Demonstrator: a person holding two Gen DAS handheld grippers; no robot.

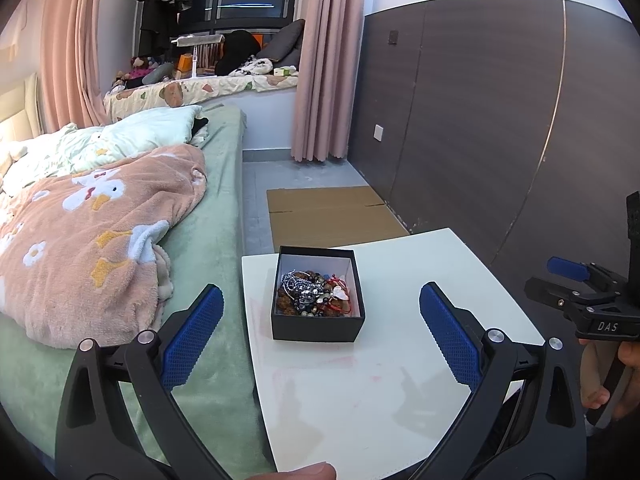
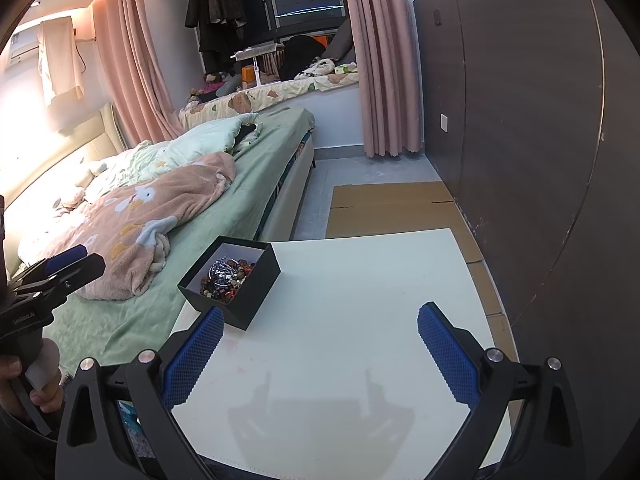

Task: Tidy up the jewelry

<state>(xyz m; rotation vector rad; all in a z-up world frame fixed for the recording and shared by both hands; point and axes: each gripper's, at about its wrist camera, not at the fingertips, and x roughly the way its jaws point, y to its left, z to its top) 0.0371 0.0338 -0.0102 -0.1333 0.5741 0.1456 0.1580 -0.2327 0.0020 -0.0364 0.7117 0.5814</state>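
A small black box [image 1: 318,326] with a white inside stands on the white table [image 1: 380,392], near its far left corner. It holds a tangled heap of jewelry [image 1: 316,294]: beaded bracelets, silver pieces and red cord. The box also shows in the right wrist view [image 2: 248,300], with the jewelry [image 2: 226,276] inside. My left gripper [image 1: 322,328] is open and empty, held above the table just short of the box. My right gripper [image 2: 320,344] is open and empty over the table's middle, right of the box. Each gripper shows at the other view's edge.
A bed [image 1: 200,240] with a green sheet and a pink fleece blanket [image 1: 92,236] lies against the table's left side. Flattened cardboard [image 1: 328,212] lies on the floor beyond the table. A dark wood wall panel [image 1: 480,120] runs along the right.
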